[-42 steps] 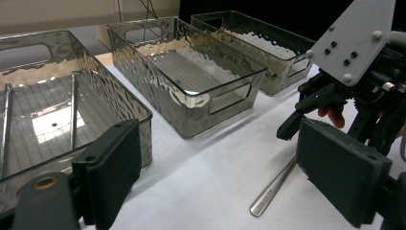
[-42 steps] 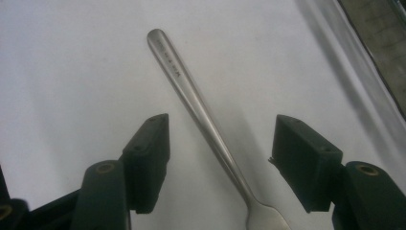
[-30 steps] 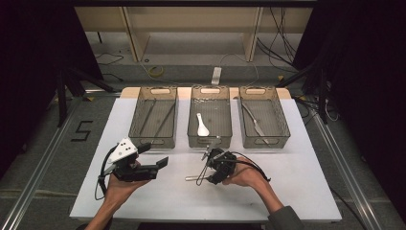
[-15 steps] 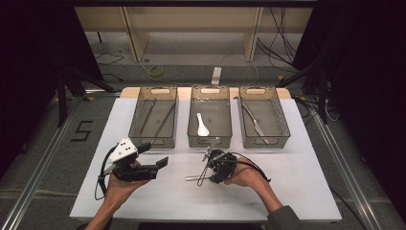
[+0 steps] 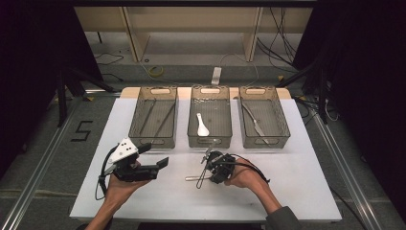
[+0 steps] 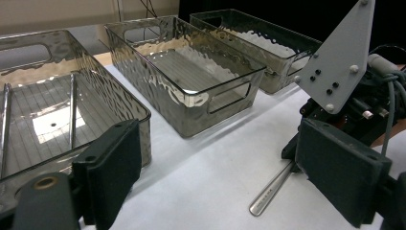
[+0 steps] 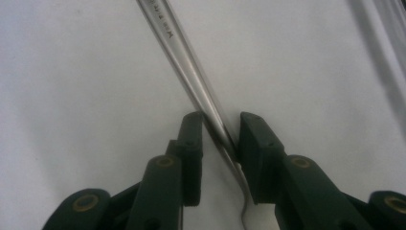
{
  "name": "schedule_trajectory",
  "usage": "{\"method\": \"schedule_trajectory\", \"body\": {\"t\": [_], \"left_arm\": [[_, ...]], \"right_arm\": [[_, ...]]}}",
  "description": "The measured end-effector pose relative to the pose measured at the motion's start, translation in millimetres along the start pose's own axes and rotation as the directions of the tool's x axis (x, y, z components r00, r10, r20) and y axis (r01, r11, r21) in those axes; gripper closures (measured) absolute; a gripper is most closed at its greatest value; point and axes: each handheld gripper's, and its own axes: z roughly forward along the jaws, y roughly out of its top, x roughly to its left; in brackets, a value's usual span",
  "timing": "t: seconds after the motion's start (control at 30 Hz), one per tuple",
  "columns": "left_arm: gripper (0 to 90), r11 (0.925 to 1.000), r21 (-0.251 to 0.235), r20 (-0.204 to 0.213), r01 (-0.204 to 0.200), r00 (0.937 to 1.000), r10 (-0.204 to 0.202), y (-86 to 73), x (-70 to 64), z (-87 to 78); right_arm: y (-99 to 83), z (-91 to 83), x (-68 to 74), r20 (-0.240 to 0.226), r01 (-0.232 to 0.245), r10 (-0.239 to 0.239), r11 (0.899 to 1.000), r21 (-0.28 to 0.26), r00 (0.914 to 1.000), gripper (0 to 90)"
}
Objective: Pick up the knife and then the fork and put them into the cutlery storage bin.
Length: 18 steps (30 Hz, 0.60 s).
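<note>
A metal utensil (image 5: 190,178) lies on the white table (image 5: 297,182), front of centre, its handle end pointing left. My right gripper (image 5: 212,171) is down over it. In the right gripper view, the jaws of the right gripper (image 7: 221,125) stand close on either side of the utensil's handle (image 7: 184,52), shut on it. My left gripper (image 5: 154,155) is held open at the front left, nothing between its pads. From the left gripper (image 6: 225,177), the handle tip (image 6: 272,190) and the right gripper's grey plate (image 6: 342,57) show ahead.
Three clear bins stand along the back of the table. The left bin (image 5: 154,139) holds thin rods, the middle bin (image 5: 210,142) a white spoon (image 5: 202,125), and the right bin (image 5: 264,142) metal cutlery. The table's front edge lies just below both hands.
Hardly anything differs. The right gripper has settled slightly lower over the utensil; the left gripper stays where it was, open.
</note>
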Motion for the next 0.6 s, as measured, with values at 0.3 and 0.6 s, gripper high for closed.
{"method": "schedule_trajectory", "body": {"t": [0.3,0.6], "left_arm": [[15.5,1.0000,0.001,-0.001,0.000,1.0000,0.000,0.0,0.3,0.1],[15.5,1.0000,0.000,-0.002,0.000,1.0000,0.000,0.0,0.7,-0.2]], "right_arm": [[0.6,-0.1,0.4,-0.001,0.010,-0.010,1.000,0.004,1.0000,72.9],[1.2,-1.0,3.5,-0.007,0.029,-0.029,0.999,0.016,0.9996,75.7]]}}
